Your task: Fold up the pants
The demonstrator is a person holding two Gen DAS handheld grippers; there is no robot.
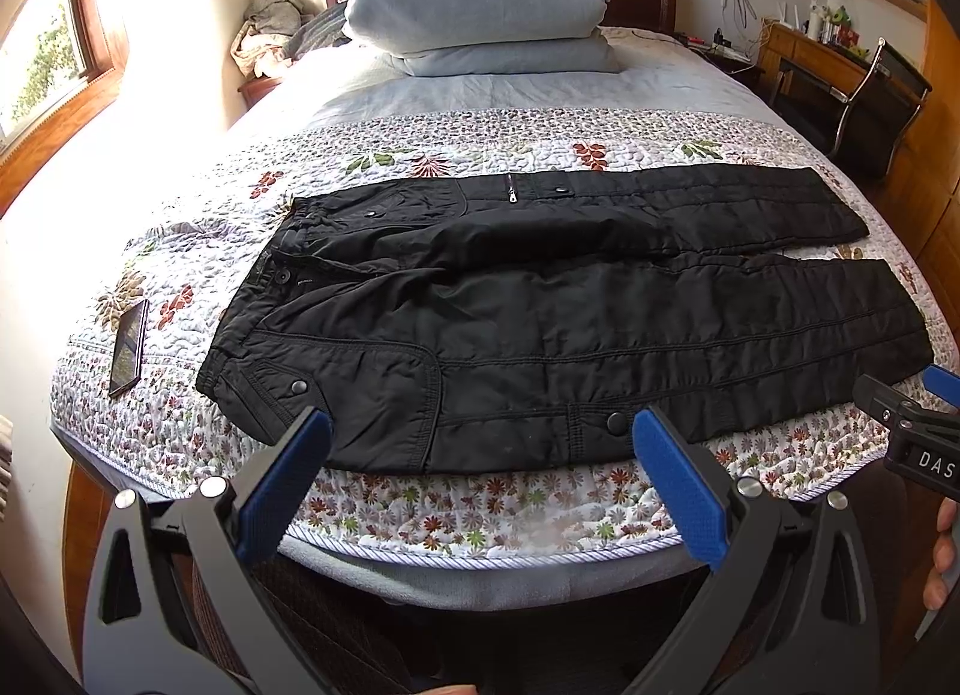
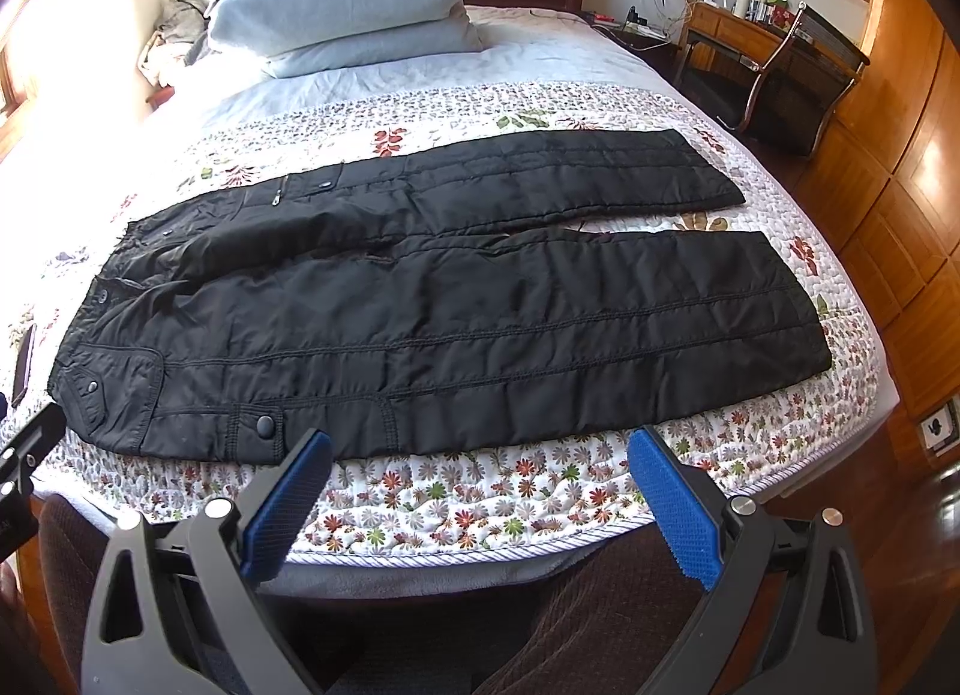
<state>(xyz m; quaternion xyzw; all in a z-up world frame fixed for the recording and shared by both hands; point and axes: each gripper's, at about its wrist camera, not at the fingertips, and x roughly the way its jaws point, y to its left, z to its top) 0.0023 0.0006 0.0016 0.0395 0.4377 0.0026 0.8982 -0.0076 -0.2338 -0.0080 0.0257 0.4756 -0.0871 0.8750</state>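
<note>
- The bed [image 1: 420, 95], under a floral quilt, is the landmark: black padded pants [image 1: 540, 305] lie flat across its near half, waistband toward the window side, both legs running toward the desk side with a narrow strip of quilt showing between them near the cuffs.
- By my reading the fold is not yet begun; this is the approach, with nothing gripped.
- The left gripper [image 1: 480, 443] hangs off the bed's near edge with its jaws spread wide and empty, aimed at the hip and thigh of the near leg.
- The right gripper [image 2: 480, 455] hangs off the same edge, likewise wide and empty, facing the near leg around the knee.
- The next move likely calls for both claws to pinch the near leg's outer seam, one by the waistband and one toward the cuff, and carry it over the far leg.
- Stacked pillows [image 1: 480, 5] sit at the bed's head, well clear of the pants.
- A dark flat thing, probably a phone [image 1: 129, 350], lies on the quilt just beside the waistband, though glare there blurs it; it could catch a swung waistband.
</note>
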